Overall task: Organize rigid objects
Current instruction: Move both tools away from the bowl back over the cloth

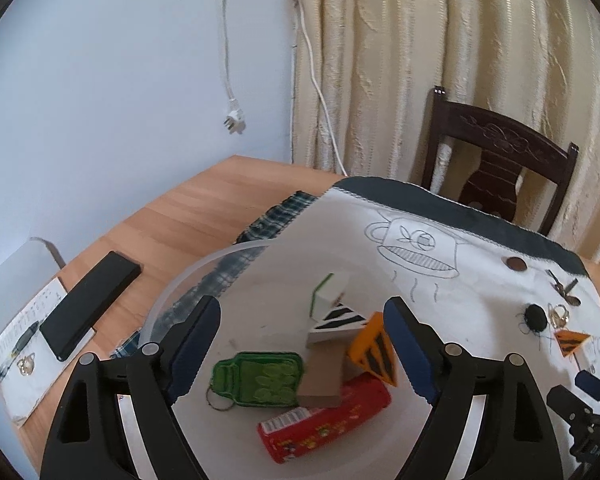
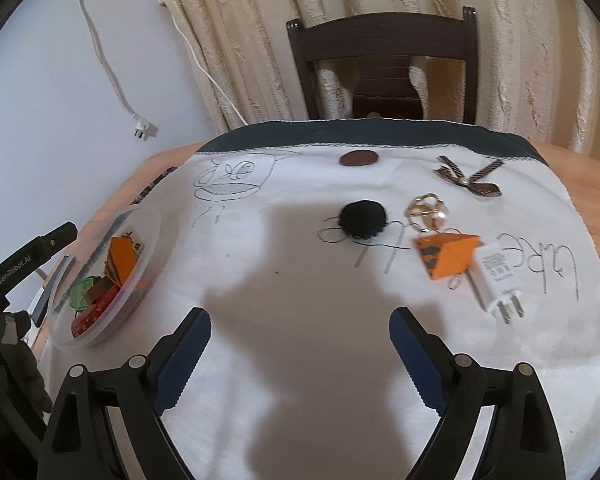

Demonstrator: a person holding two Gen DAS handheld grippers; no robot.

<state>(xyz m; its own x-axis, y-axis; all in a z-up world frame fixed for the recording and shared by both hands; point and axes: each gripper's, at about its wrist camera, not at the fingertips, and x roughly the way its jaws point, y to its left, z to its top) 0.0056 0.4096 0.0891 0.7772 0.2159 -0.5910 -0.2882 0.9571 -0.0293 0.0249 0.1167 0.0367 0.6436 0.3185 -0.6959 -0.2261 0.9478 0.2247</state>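
both tongs gape empty, the left gripper over the bowl, so the right gripper should straddle the orange block squarely.

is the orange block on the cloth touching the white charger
Touching: the right wrist view shows the orange block pressed against the white charger, no cloth visible between them.

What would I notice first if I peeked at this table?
Probably the clear bowl full of bright things, like a red box and a green keychain, right under the open left tongs. Next, the orange block beside a white plug on the doodled cloth.
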